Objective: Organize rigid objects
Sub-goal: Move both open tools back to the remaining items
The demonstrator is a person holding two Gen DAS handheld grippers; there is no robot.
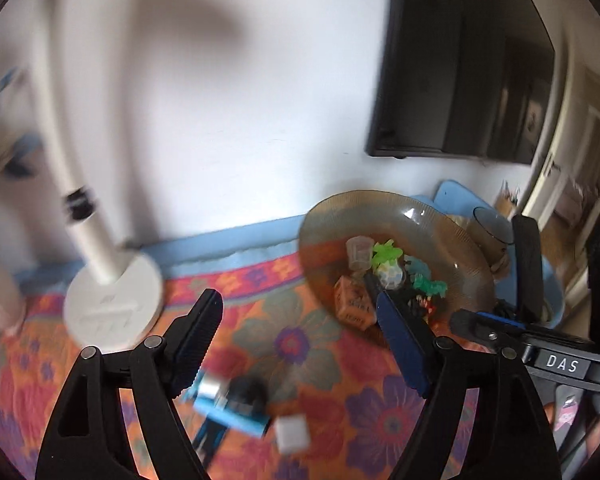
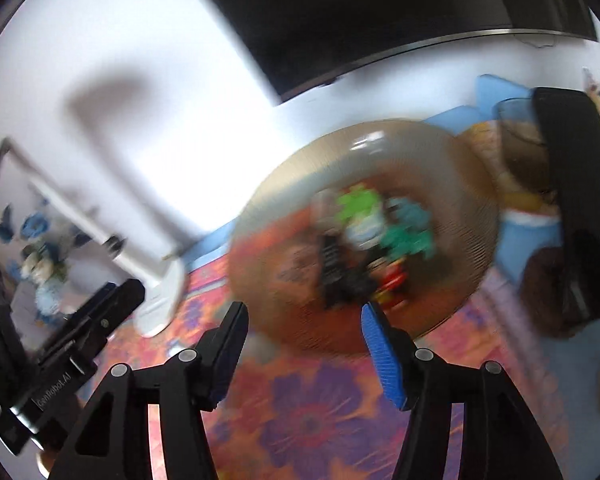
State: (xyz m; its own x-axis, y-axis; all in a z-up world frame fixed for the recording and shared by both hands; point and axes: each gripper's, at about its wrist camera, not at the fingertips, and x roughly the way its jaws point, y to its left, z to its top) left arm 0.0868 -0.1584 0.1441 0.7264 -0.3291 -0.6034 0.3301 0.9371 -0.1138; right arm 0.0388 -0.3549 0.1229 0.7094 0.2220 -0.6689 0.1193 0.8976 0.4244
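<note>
My left wrist camera looks forward and down along my fingers over the floral cloth [image 1: 300, 344], with the amber glass dish [image 1: 452, 240] ahead to the right and the white lamp base [image 1: 114, 300] to the left. My right wrist camera sits closer to that dish [image 2: 460, 168], blurred, facing it nearly head-on. Both share the dish, lamp base [image 2: 162, 300], cloth [image 2: 308, 412] and dark screen [image 1: 460, 60] [image 2: 360, 8].

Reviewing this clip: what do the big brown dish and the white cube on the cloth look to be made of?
The dish looks like tinted glass, possibly clear plastic: see-through amber, fine ribbing, bright glints on the rim. The white cube seems to be matte plastic or foam, with flat dull faces, but blur leaves that open.
</note>
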